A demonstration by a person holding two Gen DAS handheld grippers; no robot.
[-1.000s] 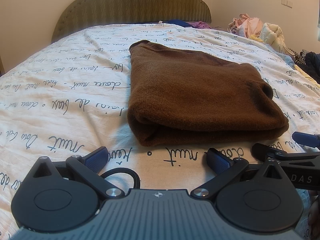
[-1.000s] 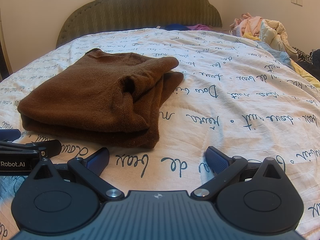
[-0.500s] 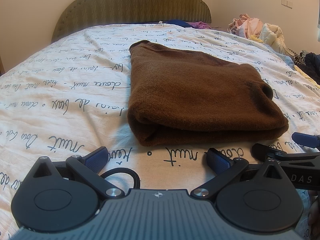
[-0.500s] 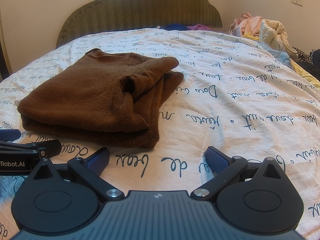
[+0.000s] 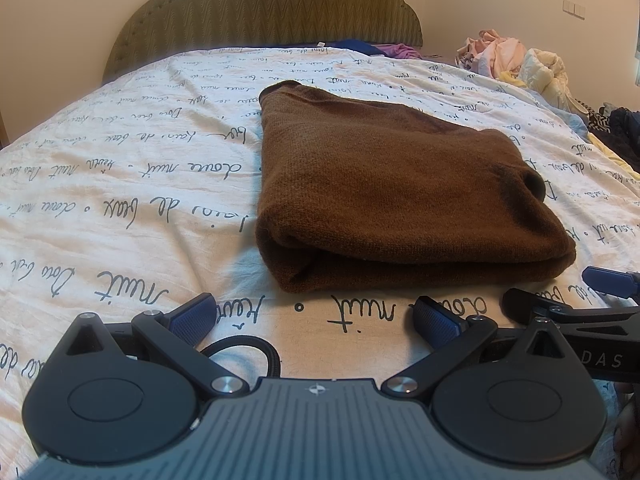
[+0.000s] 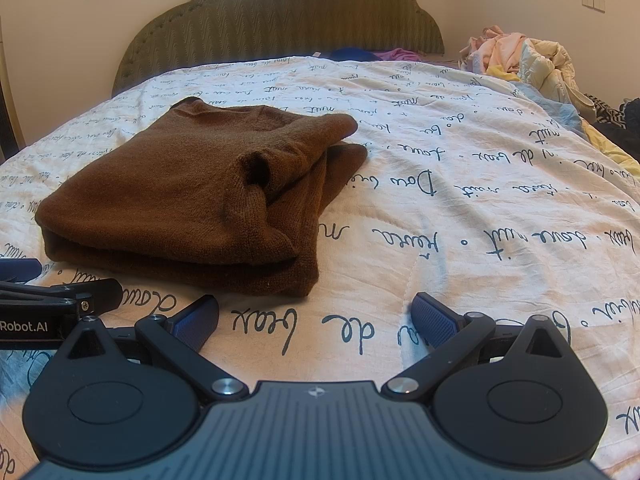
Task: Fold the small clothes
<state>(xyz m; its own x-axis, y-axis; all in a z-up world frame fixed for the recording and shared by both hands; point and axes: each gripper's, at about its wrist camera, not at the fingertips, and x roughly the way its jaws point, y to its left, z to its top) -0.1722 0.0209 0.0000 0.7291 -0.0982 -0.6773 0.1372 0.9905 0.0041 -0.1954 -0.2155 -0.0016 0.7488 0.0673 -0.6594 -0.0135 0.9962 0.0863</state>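
Note:
A brown knitted garment (image 5: 392, 188) lies folded into a thick rectangle on the bed, a sleeve opening showing at its right side. In the right wrist view the same brown garment (image 6: 200, 196) sits to the left, with loose layers at its right edge. My left gripper (image 5: 314, 318) stands open just short of the garment's near edge, holding nothing. My right gripper (image 6: 316, 318) is open too, over bare cover to the right of the garment. Each gripper's fingers show at the edge of the other's view.
The bed wears a white cover with dark script lettering (image 5: 120, 200). A green padded headboard (image 5: 264, 8) stands at the far end. Piled clothes (image 6: 516, 56) lie at the far right, with blue and purple cloth (image 6: 372, 54) by the headboard.

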